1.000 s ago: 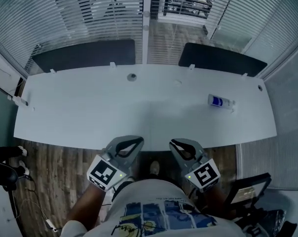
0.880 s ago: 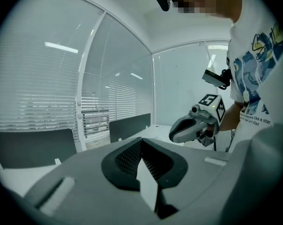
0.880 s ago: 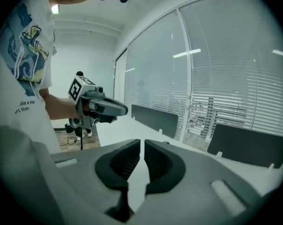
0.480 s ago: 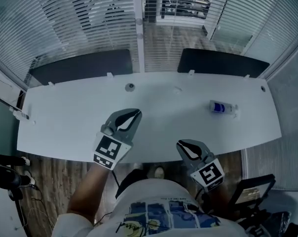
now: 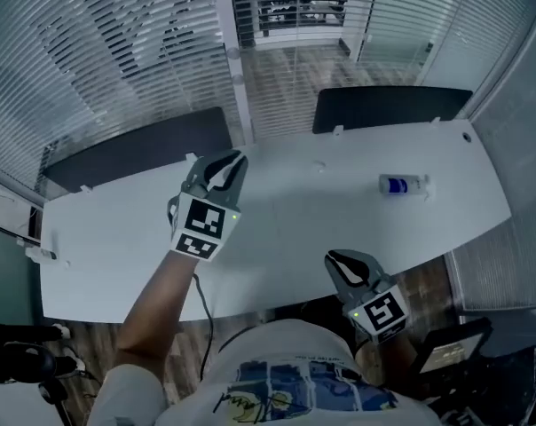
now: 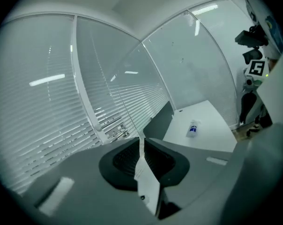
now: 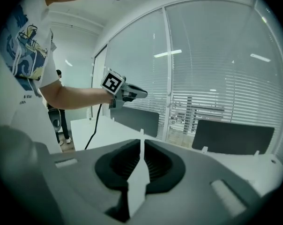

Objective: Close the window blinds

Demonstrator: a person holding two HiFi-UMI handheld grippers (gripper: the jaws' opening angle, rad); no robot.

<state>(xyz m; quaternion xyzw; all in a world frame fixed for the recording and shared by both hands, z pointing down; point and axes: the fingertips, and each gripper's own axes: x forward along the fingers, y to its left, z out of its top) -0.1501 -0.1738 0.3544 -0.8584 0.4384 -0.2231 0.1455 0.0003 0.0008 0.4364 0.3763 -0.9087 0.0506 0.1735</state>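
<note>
Slatted window blinds (image 5: 117,51) cover the glass beyond the white desk (image 5: 295,220); their slats stand partly open, as the left gripper view also shows (image 6: 52,111). A thin cord (image 6: 117,102) hangs in front of them, near the window post (image 5: 231,60). My left gripper (image 5: 240,156) reaches out over the desk's far left part toward that post. Its jaws (image 6: 141,142) have just been opening to a narrow slit, with nothing between them. My right gripper (image 5: 330,256) stays low at the desk's near edge, shut and empty (image 7: 141,137).
Two dark divider panels (image 5: 135,153) (image 5: 388,105) stand along the desk's far edge below the blinds. A small bottle with a blue label (image 5: 399,185) lies on the desk at the right. More blinds (image 5: 516,78) run along the right side.
My left gripper has travelled from beside my body forward and up across the desk toward the window post. The right gripper has shifted slightly at the near edge.
</note>
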